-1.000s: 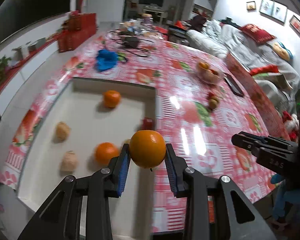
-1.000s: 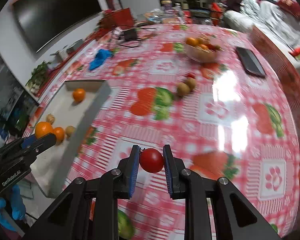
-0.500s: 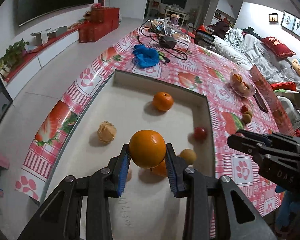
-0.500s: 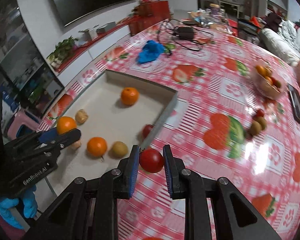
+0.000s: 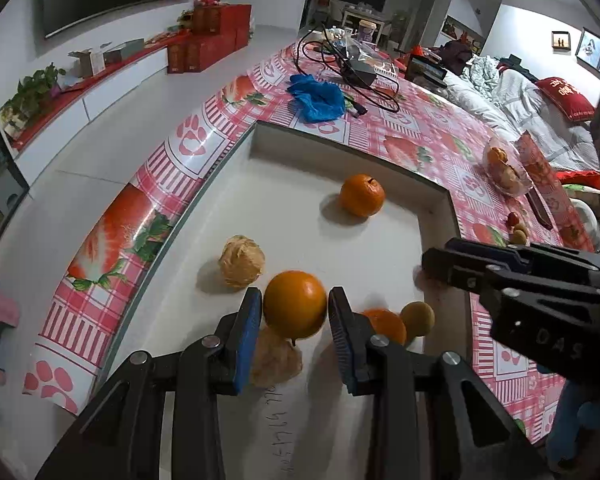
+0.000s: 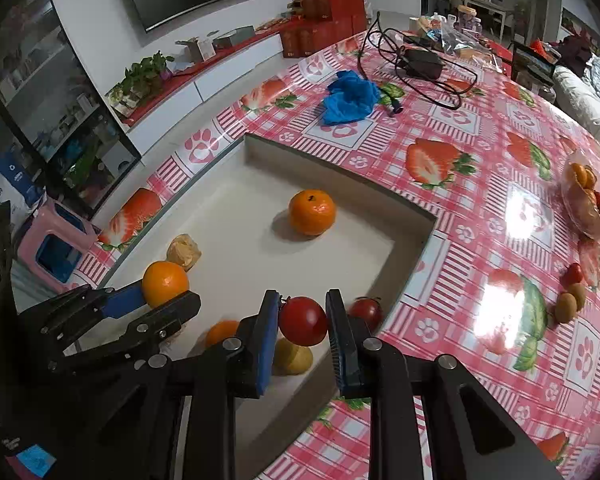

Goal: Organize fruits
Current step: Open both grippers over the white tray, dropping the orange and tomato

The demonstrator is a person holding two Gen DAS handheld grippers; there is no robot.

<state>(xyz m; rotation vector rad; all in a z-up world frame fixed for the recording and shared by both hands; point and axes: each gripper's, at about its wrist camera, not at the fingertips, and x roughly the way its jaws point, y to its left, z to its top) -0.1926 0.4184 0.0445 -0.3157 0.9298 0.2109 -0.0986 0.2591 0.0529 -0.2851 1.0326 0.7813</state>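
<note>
step: fruit being carried over tray (image 5: 332, 240) | left hand-held gripper (image 5: 294, 332) clamped on orange (image 5: 295, 305) | right hand-held gripper (image 6: 302, 332) clamped on tomato (image 6: 302, 321) | next, probably: both lowered onto bare spots, then let go

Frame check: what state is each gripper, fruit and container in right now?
Left gripper: shut on held orange, above tray.
Right gripper: shut on held tomato, above tray.
Tray: open, holds loose fruit.
Far orange: resting in tray.
Glass bowl: upright on table, fruit inside.
</note>
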